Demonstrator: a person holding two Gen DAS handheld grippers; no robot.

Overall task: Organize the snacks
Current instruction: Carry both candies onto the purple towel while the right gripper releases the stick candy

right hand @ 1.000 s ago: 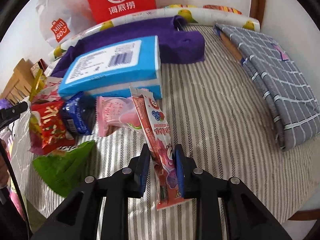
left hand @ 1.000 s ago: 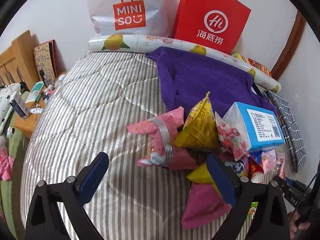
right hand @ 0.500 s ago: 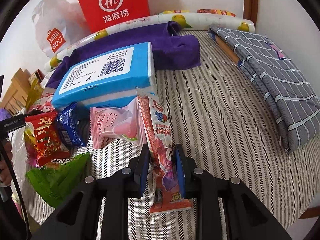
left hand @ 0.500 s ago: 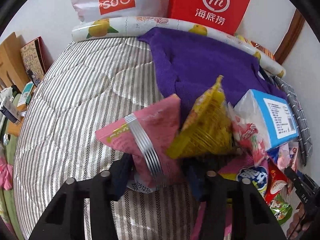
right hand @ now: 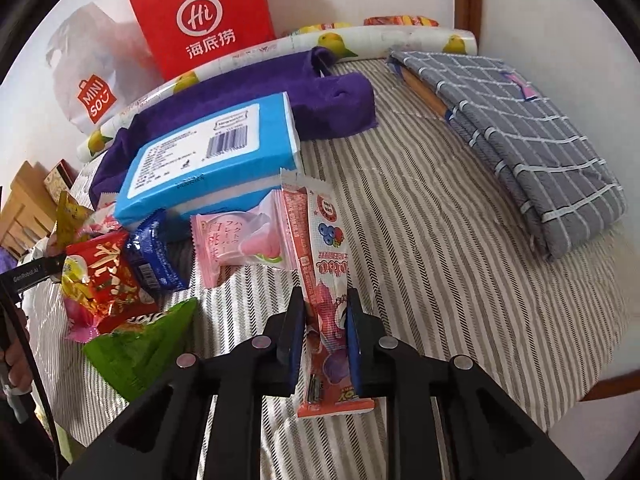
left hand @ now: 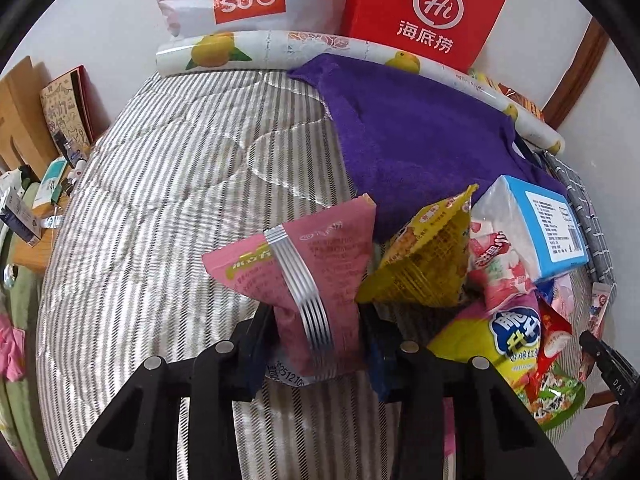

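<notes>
The left claw (left hand: 320,336) has just closed on the lower end of a pink snack pouch (left hand: 316,264), which stands up between its pads above the striped bed (left hand: 160,200). The right claw (right hand: 325,332) is clamped narrow on a long red candy stick packet (right hand: 324,276), gripped near its bottom end.

The pouch is puffy and slick, and the hold sits low, so it may squirm out or tip sideways once lifted. A yellow triangular packet (left hand: 424,264) leans right against it and could topple or be dragged along. The stick packet is top-heavy in its hold; a swing could droop it into the pale pink sweet wrapper (right hand: 240,248) or the blue tissue pack (right hand: 212,160) behind. Squeezing harder risks crushing what is inside.
</notes>
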